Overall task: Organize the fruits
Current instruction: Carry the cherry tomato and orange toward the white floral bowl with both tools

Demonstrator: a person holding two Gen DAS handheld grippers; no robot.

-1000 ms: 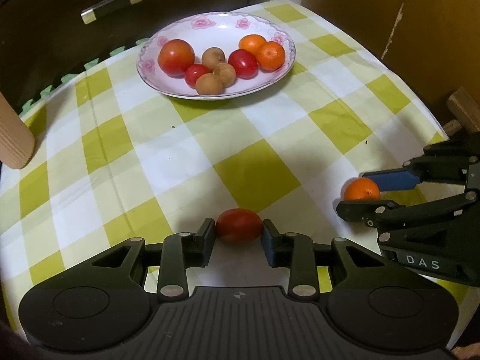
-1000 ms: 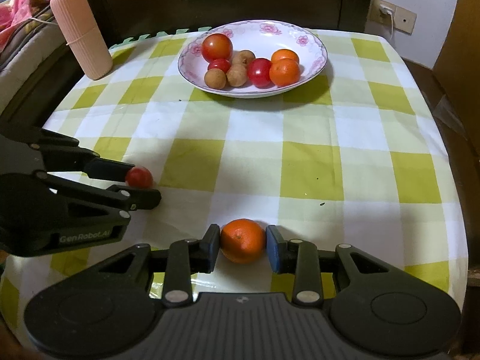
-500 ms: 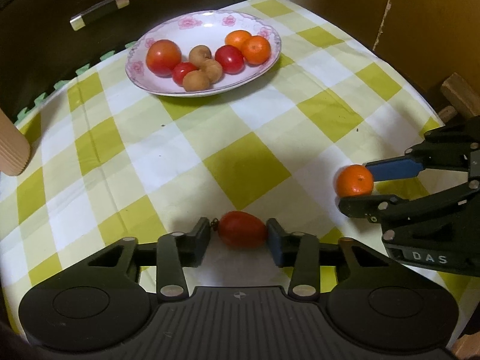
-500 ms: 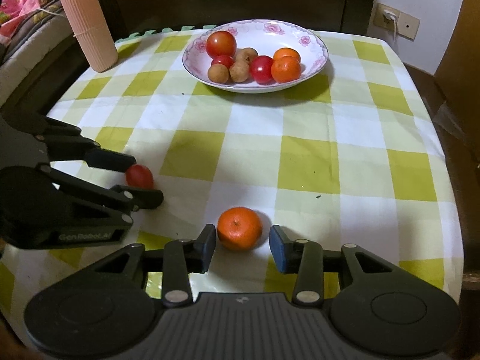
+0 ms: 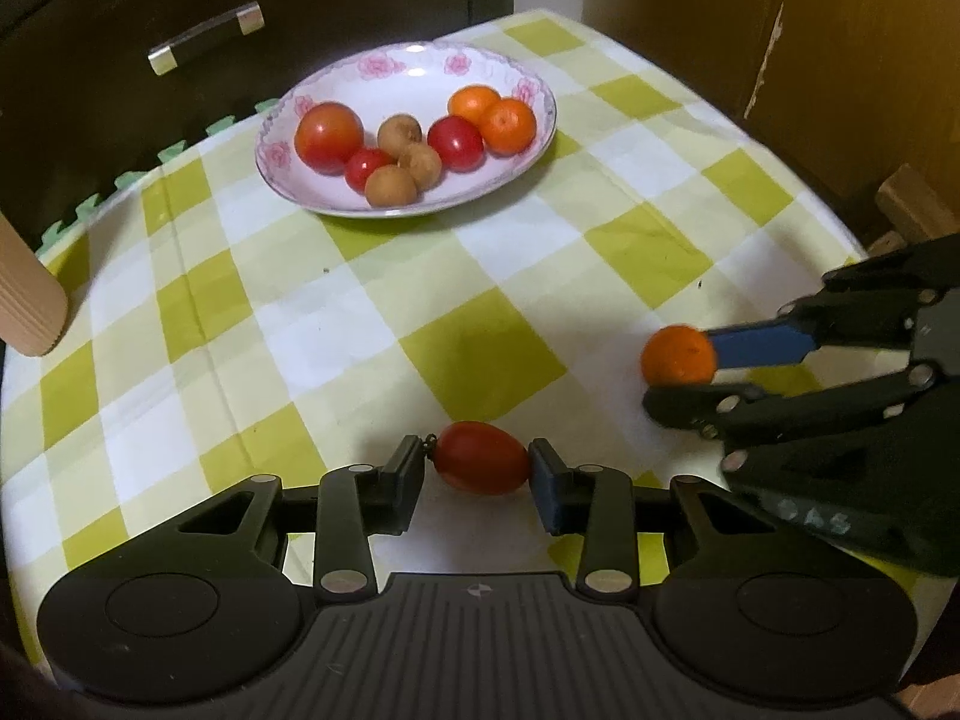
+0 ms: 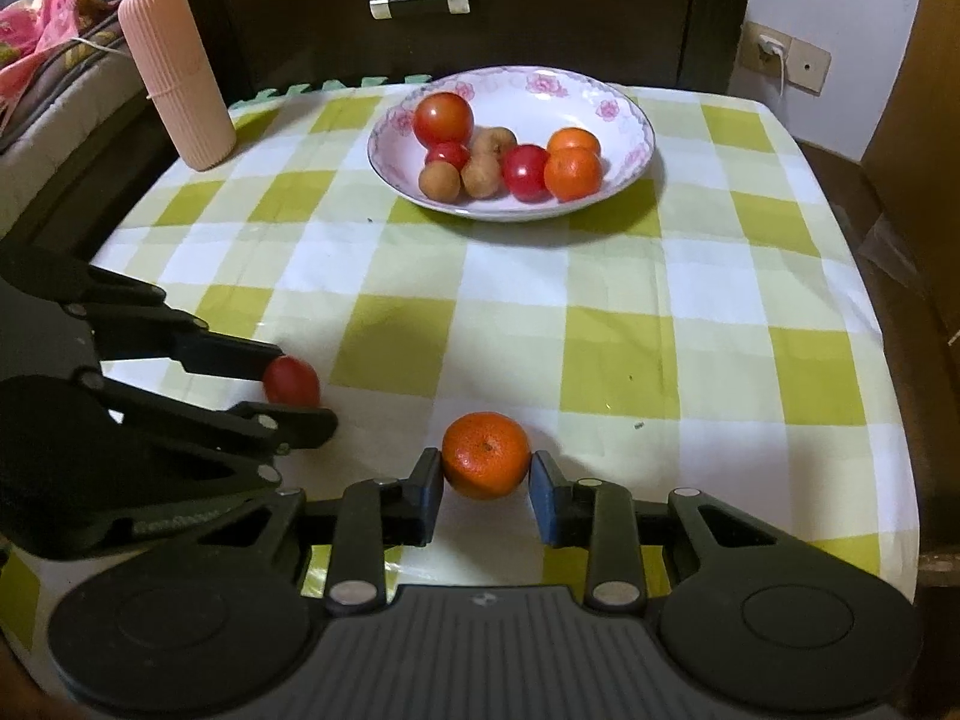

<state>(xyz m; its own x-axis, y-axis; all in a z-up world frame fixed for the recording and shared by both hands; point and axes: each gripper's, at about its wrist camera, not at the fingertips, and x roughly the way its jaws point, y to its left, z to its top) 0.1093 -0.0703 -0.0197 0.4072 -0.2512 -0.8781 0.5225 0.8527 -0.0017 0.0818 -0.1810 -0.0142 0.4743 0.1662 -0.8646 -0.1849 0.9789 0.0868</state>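
Both tongs, open half a second ago, now pinch fruit: left tongs (image 5: 477, 471) tomato (image 5: 482, 465), right tongs (image 6: 486, 476) orange (image 6: 486, 463); next, carry to upper-centre plate (image 5: 528, 97).

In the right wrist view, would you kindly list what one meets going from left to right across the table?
Pink ribbed cup → left gripper around the small red tomato → mandarin between the right gripper fingers; behind it sits the flowered plate of fruit.
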